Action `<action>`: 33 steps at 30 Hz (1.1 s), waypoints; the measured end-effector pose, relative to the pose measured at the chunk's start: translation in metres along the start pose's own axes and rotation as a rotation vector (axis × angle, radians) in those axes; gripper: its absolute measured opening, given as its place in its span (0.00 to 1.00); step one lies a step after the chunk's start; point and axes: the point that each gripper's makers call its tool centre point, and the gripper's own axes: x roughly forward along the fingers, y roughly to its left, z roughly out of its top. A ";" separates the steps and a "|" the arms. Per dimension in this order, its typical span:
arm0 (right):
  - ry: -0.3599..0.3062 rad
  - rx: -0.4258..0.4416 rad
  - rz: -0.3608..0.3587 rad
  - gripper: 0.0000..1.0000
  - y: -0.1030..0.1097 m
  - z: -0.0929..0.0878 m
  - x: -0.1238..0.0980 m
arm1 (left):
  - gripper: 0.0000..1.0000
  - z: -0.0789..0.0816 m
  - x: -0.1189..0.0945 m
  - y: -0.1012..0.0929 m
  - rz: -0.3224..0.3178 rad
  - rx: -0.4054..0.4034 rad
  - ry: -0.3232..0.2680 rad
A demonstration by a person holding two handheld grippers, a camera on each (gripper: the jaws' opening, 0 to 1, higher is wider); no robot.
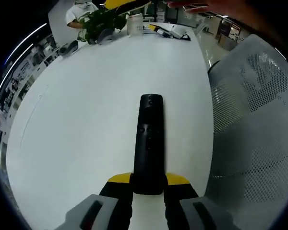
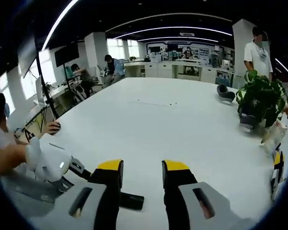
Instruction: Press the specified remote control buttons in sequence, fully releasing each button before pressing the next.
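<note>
A long black remote control [image 1: 149,139] lies along the white table [image 1: 86,120], pointing away from me. My left gripper [image 1: 149,180] is shut on its near end, a yellow-tipped jaw on each side. In the right gripper view, the right gripper [image 2: 141,168] stands open over the table [image 2: 158,124] with nothing between its yellow-tipped jaws. One end of the remote [image 2: 131,201] pokes out below its left jaw. The left gripper [image 2: 52,166], held by a person's hand, comes in from the left there.
A white mesh chair [image 1: 259,124] stands at the table's right side. A potted plant [image 1: 100,23] and a white cup [image 1: 135,24] sit at the far end; the plant [image 2: 260,100] also appears in the right gripper view. People sit and stand around the room.
</note>
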 end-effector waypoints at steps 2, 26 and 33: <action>0.009 -0.001 -0.003 0.30 0.001 -0.005 0.005 | 0.24 0.001 0.000 0.000 -0.001 0.004 -0.006; 0.202 0.046 0.004 0.00 0.003 -0.079 0.013 | 0.24 0.003 0.001 -0.003 -0.018 0.040 -0.048; 0.434 0.117 0.013 0.00 0.000 -0.128 0.013 | 0.24 0.004 0.001 -0.005 -0.025 0.058 -0.057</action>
